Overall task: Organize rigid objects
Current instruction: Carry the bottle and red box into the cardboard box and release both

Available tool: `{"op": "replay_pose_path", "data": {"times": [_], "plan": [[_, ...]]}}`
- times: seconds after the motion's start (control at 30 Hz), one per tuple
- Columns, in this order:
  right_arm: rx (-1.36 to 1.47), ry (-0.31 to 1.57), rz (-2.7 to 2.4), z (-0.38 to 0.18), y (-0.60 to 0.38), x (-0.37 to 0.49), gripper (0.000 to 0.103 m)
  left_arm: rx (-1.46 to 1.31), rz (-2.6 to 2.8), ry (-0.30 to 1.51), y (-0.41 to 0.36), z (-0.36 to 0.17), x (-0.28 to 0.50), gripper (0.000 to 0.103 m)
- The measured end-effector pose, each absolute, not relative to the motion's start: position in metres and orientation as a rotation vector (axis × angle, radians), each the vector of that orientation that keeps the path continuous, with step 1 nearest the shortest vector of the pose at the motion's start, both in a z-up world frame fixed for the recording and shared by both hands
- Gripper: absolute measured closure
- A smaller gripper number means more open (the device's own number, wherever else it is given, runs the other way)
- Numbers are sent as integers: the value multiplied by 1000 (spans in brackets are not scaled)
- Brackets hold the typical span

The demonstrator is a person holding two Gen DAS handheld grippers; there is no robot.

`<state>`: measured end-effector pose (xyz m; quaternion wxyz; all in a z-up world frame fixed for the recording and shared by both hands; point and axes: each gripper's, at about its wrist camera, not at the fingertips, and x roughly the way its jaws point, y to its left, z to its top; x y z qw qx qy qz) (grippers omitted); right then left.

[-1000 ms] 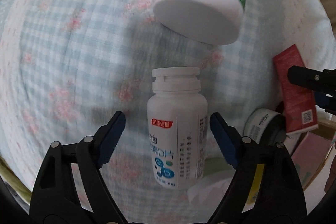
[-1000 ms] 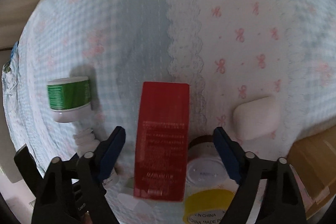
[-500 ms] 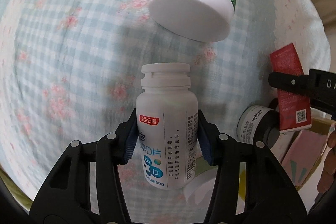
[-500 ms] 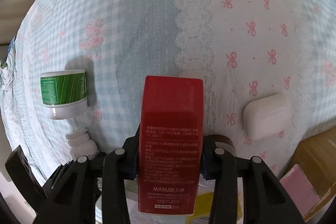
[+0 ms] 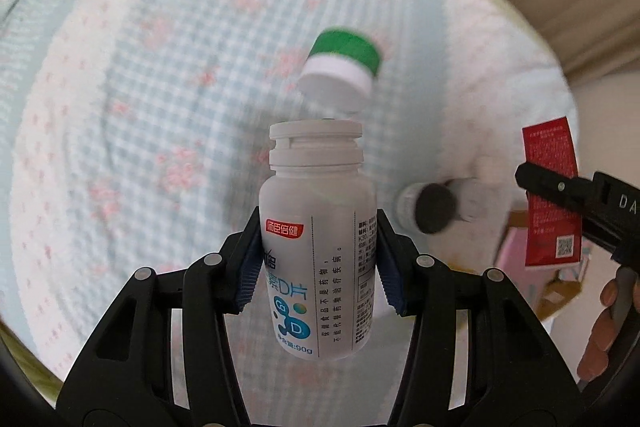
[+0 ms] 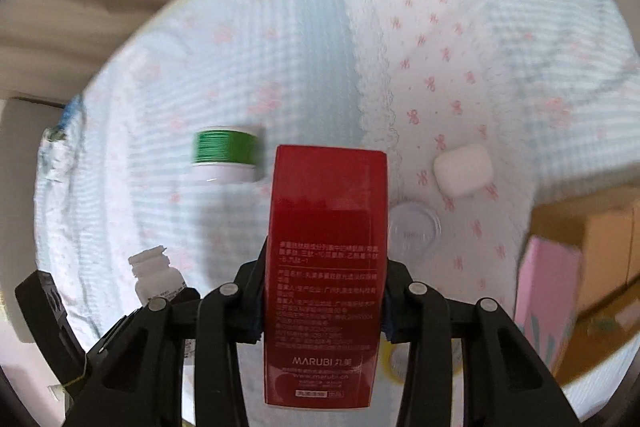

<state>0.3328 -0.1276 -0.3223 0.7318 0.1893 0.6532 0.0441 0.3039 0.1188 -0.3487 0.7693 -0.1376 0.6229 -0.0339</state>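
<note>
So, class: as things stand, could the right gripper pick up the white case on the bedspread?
Probably not yet: the right gripper is shut on the red box. The white case itself lies uncovered.

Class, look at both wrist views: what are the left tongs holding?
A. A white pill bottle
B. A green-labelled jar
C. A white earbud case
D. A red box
A: the left tongs are shut on the white pill bottle, while the right tongs clamp the red box.

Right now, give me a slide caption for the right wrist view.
Right gripper clamps a red box above the bedspread, with a green jar and white case lying beyond.
</note>
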Motion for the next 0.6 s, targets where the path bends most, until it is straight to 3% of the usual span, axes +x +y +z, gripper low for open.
{"op": "replay_pose_path", "data": {"times": [0.33,0.6], "plan": [[521,1283,83,-231,-147,255,64,-240,-155,1207,97,-236,244,56],[530,1232,65,-197,-224,194,64,-253,-157,1153,35,-189,195,56]]}}
